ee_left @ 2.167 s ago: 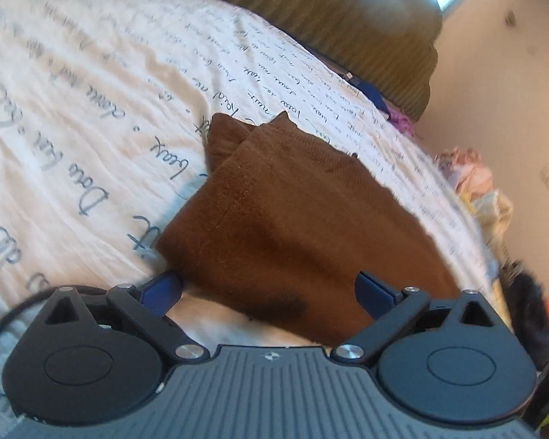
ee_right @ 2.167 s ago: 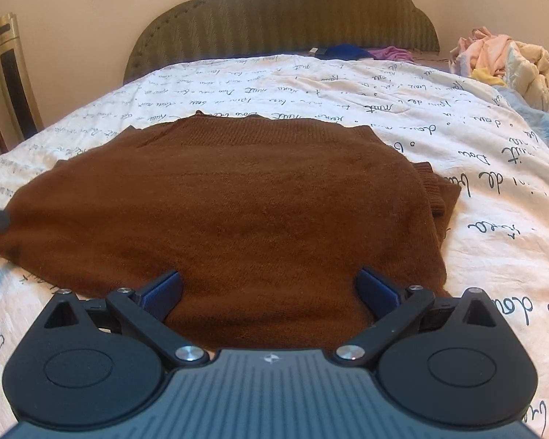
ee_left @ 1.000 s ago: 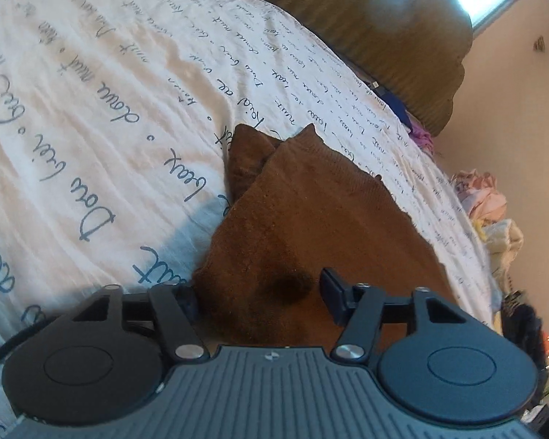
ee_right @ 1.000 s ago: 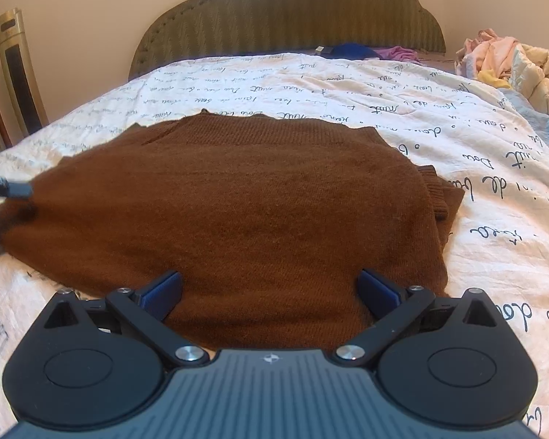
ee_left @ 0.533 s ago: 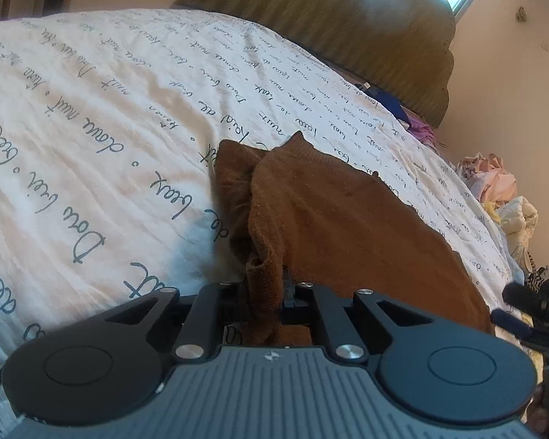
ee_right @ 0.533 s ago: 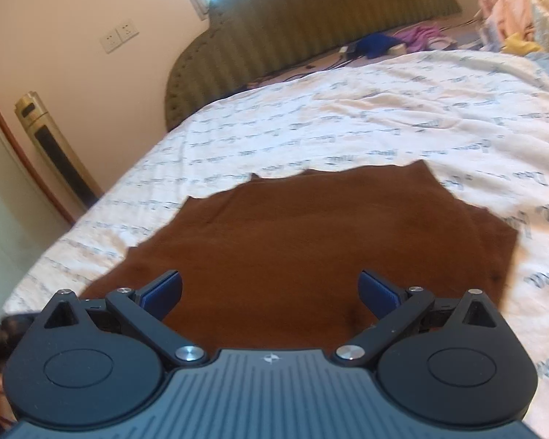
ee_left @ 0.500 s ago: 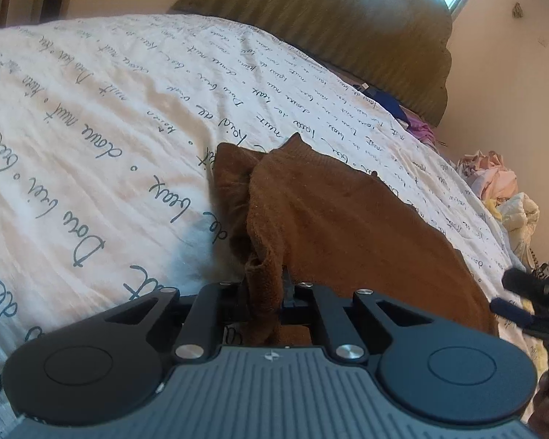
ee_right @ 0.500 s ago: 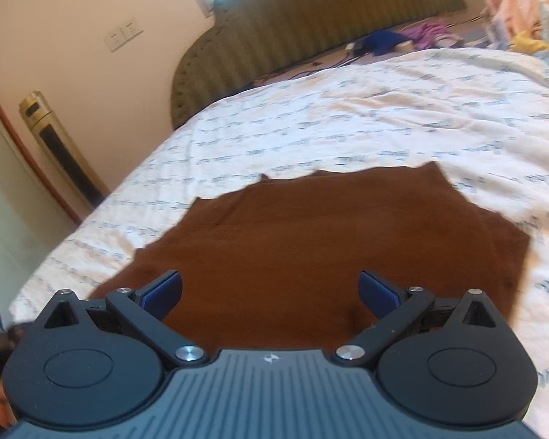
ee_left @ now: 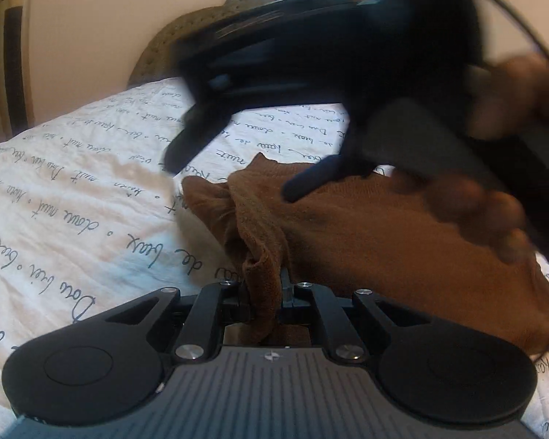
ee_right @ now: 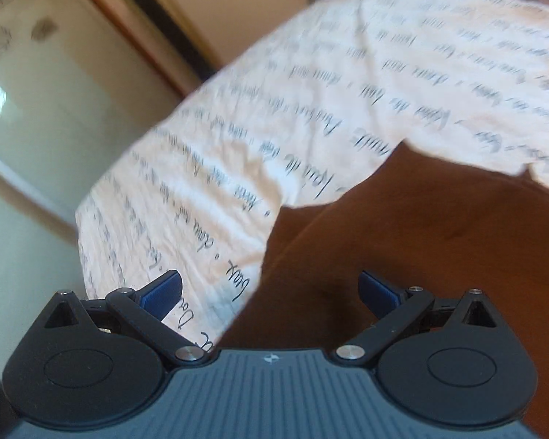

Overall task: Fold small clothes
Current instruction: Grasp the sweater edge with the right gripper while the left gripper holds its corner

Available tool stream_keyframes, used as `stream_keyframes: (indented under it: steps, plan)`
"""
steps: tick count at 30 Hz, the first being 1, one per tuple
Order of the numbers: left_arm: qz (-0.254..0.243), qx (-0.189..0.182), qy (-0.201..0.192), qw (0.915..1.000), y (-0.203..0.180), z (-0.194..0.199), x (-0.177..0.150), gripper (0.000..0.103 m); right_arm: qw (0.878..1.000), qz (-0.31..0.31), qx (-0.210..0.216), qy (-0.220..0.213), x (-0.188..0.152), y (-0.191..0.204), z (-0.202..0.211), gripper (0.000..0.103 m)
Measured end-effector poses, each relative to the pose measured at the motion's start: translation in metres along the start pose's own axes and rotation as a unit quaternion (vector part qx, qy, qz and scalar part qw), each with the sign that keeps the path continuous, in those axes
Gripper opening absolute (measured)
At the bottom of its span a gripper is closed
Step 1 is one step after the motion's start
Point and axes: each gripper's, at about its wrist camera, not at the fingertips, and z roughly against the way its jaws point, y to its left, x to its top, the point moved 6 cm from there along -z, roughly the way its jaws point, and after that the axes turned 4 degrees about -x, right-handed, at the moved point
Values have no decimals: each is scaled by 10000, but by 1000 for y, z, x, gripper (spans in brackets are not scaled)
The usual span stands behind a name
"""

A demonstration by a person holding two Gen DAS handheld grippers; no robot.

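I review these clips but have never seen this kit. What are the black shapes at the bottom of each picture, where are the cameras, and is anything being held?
There is no robot: a person holds a two-finger gripper in each hand, with a wide-angle camera on each looking along the fingers. The black shapes are the grippers' own bodies. In the left view, the left gripper is shut on a corner of a brown sweater lying on a bed sheet printed with handwriting; the blurred dark thing above it is the right gripper. In the right view, that gripper is open and empty, above the sweater's edge.

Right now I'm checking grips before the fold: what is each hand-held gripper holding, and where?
Left hand-held gripper pinches the brown sweater's near corner. Right hand-held gripper is open, holding nothing.
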Motion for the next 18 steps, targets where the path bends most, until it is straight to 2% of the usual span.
stream_keyframes:
  steps: [4, 6, 8, 10, 11, 13, 15, 18]
  plan:
    - [-233, -16, -79, 9997, -7, 0, 0, 8, 9967, 276, -410, 638, 6, 3, -42, 102]
    - [-308, -23, -79, 9995, -8, -2, 0, 8, 9918, 615, -689, 885, 4, 5, -59, 102]
    - [-319, -27, -73, 9995, -6, -3, 1, 8, 9865, 1053, -885, 888, 1, 9, -66, 91]
    - [-296, -39, -57, 9995, -5, -5, 3, 9, 9836, 1251, -1024, 800, 2, 5, -65, 63]
    - [-301, -54, -61, 9995, -6, -5, 5, 9, 9841, 1232, -1036, 758, 2, 0, -61, 54]
    - [-333, -134, -85, 9993, -14, -5, 9, 8, 9894, 928, -857, 711, 4, -21, -46, 23]
    - [-418, -291, -177, 9985, -29, -2, 16, 8, 9952, 484, -612, 590, 4, -44, -27, 13]
    - [-647, -604, -336, 9955, -61, 2, 28, 7, 9993, 139, -281, 216, -5, -71, 12, 12]
